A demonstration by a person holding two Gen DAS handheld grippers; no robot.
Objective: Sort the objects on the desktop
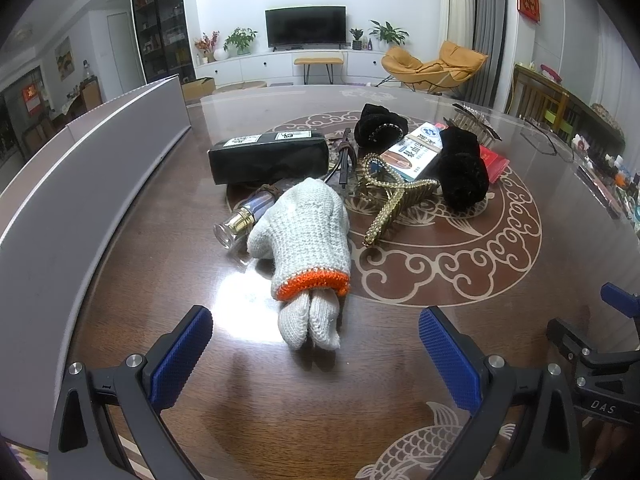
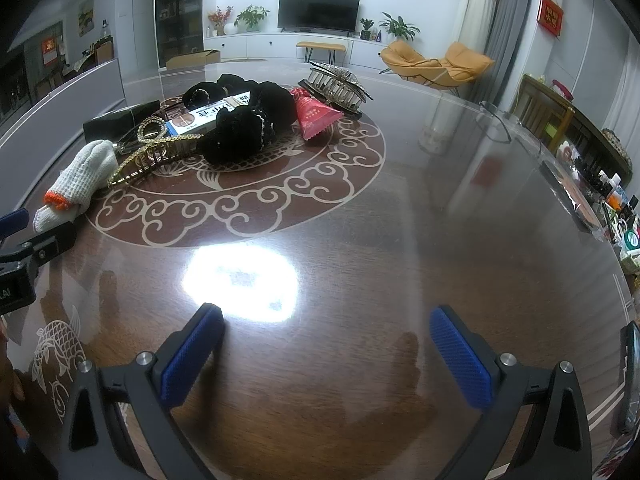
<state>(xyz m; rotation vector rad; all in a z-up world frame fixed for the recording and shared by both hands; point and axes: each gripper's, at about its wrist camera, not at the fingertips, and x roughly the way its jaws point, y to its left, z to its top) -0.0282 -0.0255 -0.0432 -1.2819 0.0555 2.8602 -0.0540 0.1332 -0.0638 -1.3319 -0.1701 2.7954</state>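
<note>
Desktop objects lay heaped at the middle of the table [image 1: 400, 360] when I logged this moment.

Left wrist view: my left gripper [image 1: 316, 356] stood wide apart and empty, its blue pads either side of the near end of a white knit glove [image 1: 308, 232] with an orange cuff. Left of the glove lay a small glass bottle [image 1: 240, 220], touching it; behind, a long black box [image 1: 268, 156]. Right of the glove sat a gold hair claw [image 1: 384, 204], then a black velvet scrunchie [image 1: 462, 168] resting against a white printed carton [image 1: 416, 152]. A grey panel [image 1: 80, 184] ran along the left edge.

Risk, as I judged it: the glove was soft and leaned on the bottle, so lifting it could roll the bottle across the glossy top. The claw's teeth sat near the knit and might snag.

Right wrist view: my right gripper [image 2: 326, 340] was likewise spread wide, holding nothing, over bare table [image 2: 400, 220] well apart from the pile. The heap lay far left; a red packet [image 2: 316, 114] and a second, larger hair claw [image 2: 340, 84] sat at its far right side.

Surface: dark polished wood under a glassy sheet, inlaid with cloud scrolls and fish, and throwing a strong lamp glare. Room beyond: a television [image 2: 318, 10], potted plants, and an orange chair [image 2: 436, 64].
</note>
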